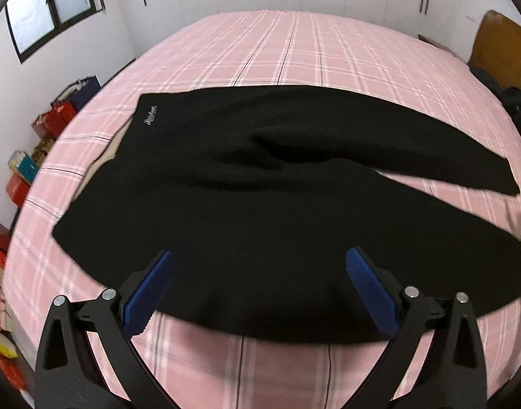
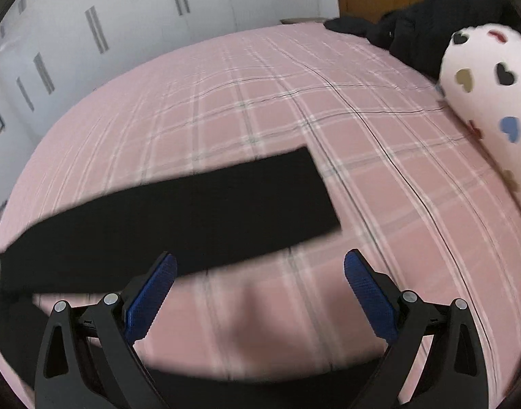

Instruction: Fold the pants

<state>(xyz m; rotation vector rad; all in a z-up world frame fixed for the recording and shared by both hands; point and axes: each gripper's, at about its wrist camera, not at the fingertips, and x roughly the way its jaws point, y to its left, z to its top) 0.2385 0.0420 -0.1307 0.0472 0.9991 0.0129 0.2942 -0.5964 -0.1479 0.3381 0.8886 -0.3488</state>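
The black knit pants [image 1: 260, 184] lie spread across the pink plaid bedsheet [image 1: 294, 54], waistband at the left of the left wrist view, legs splayed apart toward the right. My worry is those parted legs: a fold started now would likely come out crooked or bunch at the crotch. The left gripper [image 1: 259, 272] hovers over the near leg, jaws spread wide, pinching nothing. The right gripper [image 2: 260, 274] is likewise agape above bare sheet beside the far leg's cuff.
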